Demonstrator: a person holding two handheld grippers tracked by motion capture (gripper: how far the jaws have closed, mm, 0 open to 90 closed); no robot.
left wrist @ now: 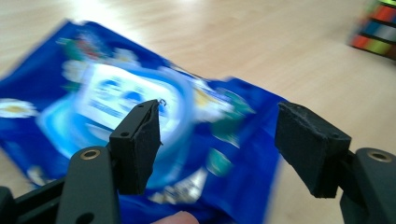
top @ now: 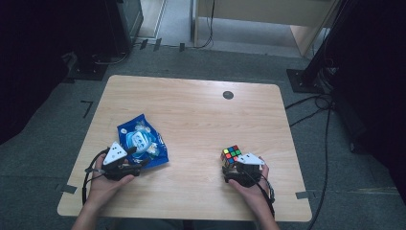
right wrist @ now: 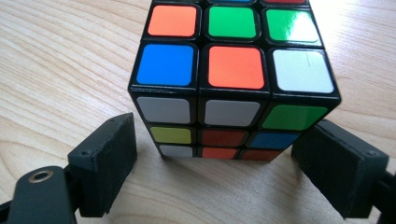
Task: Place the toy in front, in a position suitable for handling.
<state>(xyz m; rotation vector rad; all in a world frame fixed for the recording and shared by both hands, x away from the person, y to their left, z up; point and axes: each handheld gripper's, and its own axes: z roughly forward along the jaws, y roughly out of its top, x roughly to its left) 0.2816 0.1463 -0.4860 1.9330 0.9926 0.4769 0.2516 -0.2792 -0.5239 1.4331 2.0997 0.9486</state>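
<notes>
The left gripper (left wrist: pixel 217 149), fingers spread, hovers over a blue packet (top: pixel 142 141) whose print is too blurred to read; right of the packet, the right gripper's (right wrist: pixel 214 175) parted fingers flank a cube (right wrist: pixel 232 79).

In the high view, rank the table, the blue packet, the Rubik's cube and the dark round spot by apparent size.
1. Table
2. Blue packet
3. Rubik's cube
4. Dark round spot, farther from the camera, yet plainly smallest.

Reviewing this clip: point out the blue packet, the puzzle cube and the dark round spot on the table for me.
blue packet (top: pixel 142 140), high view, on its pale printed middle.
puzzle cube (right wrist: pixel 233 67), right gripper view, on the orange tile of its top face.
dark round spot (top: pixel 228 95), high view, on its centre, at the tabletop's far side.
</notes>
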